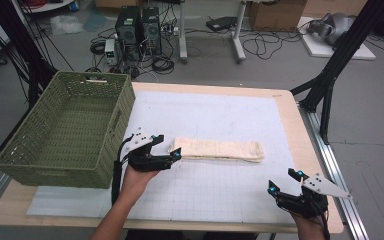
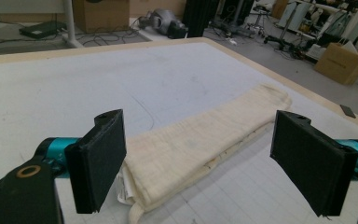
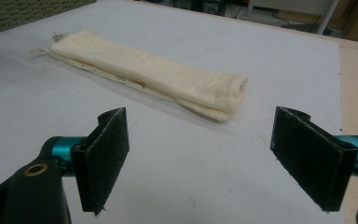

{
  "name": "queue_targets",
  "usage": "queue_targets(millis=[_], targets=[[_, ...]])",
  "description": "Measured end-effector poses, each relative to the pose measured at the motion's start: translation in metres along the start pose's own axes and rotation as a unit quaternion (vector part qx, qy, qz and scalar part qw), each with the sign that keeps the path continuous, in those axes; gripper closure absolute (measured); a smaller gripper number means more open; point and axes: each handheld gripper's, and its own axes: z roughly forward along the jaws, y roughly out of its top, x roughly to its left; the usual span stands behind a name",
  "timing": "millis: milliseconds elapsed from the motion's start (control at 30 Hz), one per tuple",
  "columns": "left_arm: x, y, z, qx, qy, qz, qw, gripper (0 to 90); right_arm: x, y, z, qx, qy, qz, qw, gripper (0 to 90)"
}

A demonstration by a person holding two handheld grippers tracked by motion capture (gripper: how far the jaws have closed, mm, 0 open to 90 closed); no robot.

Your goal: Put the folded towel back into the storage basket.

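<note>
Wicker basket (image 1: 65, 130) sits at our worktop's (image 1: 220, 200) left edge. Our left hand-held gripper (image 1: 167, 150), jaws apart, straddles the left end of the folded towel (image 1: 220, 149) lying mid-worktop. Our right hand-held gripper (image 1: 283, 181), jaws apart, hovers near the front right corner, well apart from it.

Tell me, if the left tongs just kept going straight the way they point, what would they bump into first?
Most likely the folded cream towel. The left tongs stand open with the towel's near end between and just ahead of their pads, lying on the white mat. How close the end is, is hard to judge.
</note>
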Motion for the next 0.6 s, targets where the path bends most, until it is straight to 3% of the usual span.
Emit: queue_targets(millis=[100,200,500,533,567,600], targets=[[0.0,0.004,0.007,0.011,0.002,0.003,0.9999,18.4,-0.001,0.0,0.001,0.0,0.0,0.003,1.0,18.3],[0.001,0.006,0.01,0.014,0.008,-0.006,0.9999,18.5,-0.001,0.0,0.001,0.0,-0.001,0.004,1.0,18.3],[0.013,-0.001,0.028,0.056,0.046,-0.014,0.9972,20.5,-0.001,0.0,0.004,0.002,0.0,0.003,1.0,18.3],[0.014,-0.002,0.031,0.063,0.058,-0.009,0.9963,22.7,-0.001,0.0,0.004,0.0,-0.001,0.003,1.0,18.3],[0.015,-0.005,0.035,0.089,0.085,-0.008,0.9923,24.7,-0.002,0.0,0.005,0.001,-0.001,0.005,1.0,18.3],[0.015,-0.005,0.035,0.089,0.085,-0.008,0.9923,26.0,-0.002,0.0,0.005,0.0,-0.002,0.004,1.0,18.3]])
